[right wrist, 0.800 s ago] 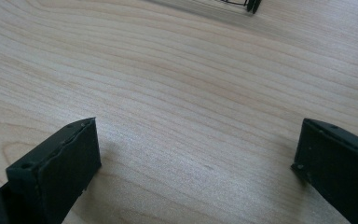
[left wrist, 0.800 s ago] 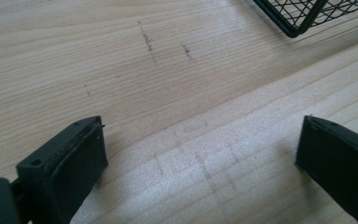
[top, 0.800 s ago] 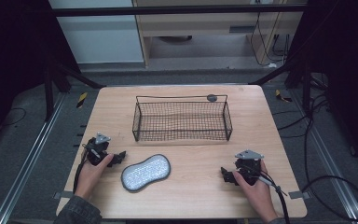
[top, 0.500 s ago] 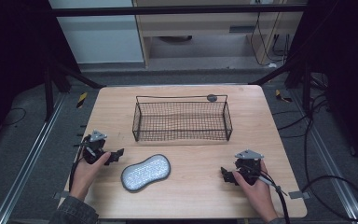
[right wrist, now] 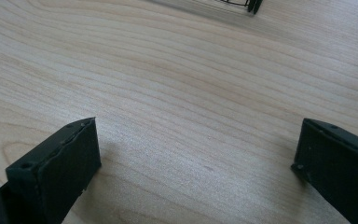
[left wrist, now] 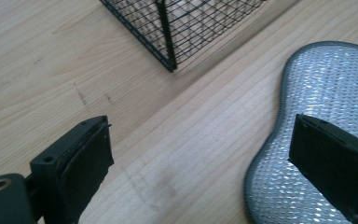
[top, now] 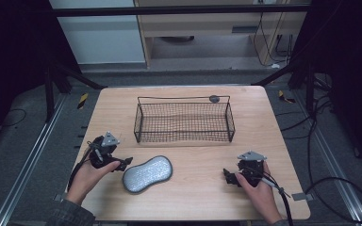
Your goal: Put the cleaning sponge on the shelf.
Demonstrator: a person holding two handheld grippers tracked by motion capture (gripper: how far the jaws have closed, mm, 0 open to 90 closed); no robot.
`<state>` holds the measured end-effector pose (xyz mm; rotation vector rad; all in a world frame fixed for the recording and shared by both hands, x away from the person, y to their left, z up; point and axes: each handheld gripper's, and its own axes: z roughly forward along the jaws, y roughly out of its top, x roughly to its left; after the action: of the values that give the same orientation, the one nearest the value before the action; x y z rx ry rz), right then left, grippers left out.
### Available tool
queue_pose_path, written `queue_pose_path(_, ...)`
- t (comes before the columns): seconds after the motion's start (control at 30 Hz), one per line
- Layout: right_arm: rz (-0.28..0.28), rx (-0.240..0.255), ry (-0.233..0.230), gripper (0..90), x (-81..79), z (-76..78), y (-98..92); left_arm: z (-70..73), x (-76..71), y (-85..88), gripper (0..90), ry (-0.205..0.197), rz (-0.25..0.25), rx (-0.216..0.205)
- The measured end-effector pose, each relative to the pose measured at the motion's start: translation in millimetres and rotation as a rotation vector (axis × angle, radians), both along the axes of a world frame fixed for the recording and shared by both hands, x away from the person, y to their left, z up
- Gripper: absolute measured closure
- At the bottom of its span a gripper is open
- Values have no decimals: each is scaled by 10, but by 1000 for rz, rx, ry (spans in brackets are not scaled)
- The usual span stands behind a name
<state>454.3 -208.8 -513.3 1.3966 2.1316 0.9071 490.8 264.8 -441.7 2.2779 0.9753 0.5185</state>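
Glittery silver sponge [top: 147, 173], black wire basket [top: 184, 121], wood table [top: 193, 193].

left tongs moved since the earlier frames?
Yes. In the high view the left tongs have shifted up-table toward the wire basket's near-left corner, with open jaws reaching at the silver scrub pad.
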Motion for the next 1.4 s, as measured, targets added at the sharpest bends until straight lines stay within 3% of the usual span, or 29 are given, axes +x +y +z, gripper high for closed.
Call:
queue_pose_path(0.13,0,0,0,4,0,0,0,16,-48,-113,45,43,-39,58)
queue_pose_path(0.27,1,0,2,4,-1,1,0,70,-65,-199,48,85,-66,87)
queue_pose_path(0.53,11,-4,-4,4,-1,-3,-7,98,-49,-404,46,170,-182,237)
queue_pose_path(0.7,8,1,-1,4,-3,0,-4,67,-55,-582,49,199,-247,299)
queue_pose_path(0.93,7,1,-1,4,-4,0,-4,76,-22,-700,43,204,-268,305)
queue_pose_path(1.0,7,1,-2,4,-5,0,-4,81,1,-706,40,222,-267,290)
queue_pose_path(1.13,8,1,-1,4,-5,0,-4,84,51,-739,40,244,-274,325)
queue_pose_path(1.4,7,0,-1,4,-4,0,-3,74,84,-798,43,285,-307,323)
